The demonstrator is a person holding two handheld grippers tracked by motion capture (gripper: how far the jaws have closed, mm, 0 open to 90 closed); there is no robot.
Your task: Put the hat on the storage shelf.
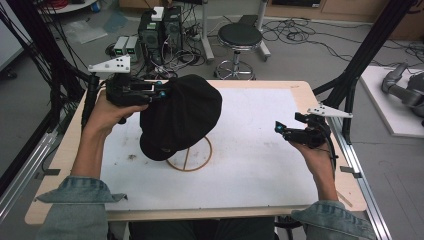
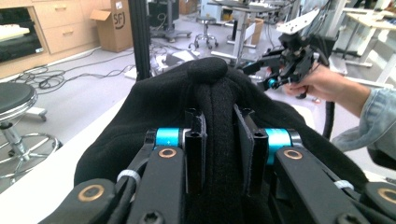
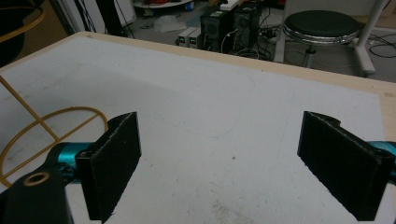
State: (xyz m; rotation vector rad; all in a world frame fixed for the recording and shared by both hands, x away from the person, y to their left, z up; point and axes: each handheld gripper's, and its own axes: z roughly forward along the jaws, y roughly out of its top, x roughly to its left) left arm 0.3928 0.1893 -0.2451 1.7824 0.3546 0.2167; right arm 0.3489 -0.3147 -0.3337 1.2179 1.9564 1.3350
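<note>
Denim sleeves at near edge. Left gripper [image 1: 161,93] fingers clamped on fold of black cap [image 1: 182,117], held above gold wire stand [image 1: 191,156] on white tabletop [image 1: 260,165]. Right gripper [image 1: 281,127] fingers wide, holding nothing. Stool [image 1: 240,37] beyond.

Your left gripper [image 1: 162,92] is raised at the far left, jaws pinched on a fold of black hat [image 1: 182,117]. Your right gripper [image 1: 281,129] hovers at the right, pointing inward, jaws spread wide.

One black hat [image 1: 182,115], one wire stand [image 1: 192,159]
</note>
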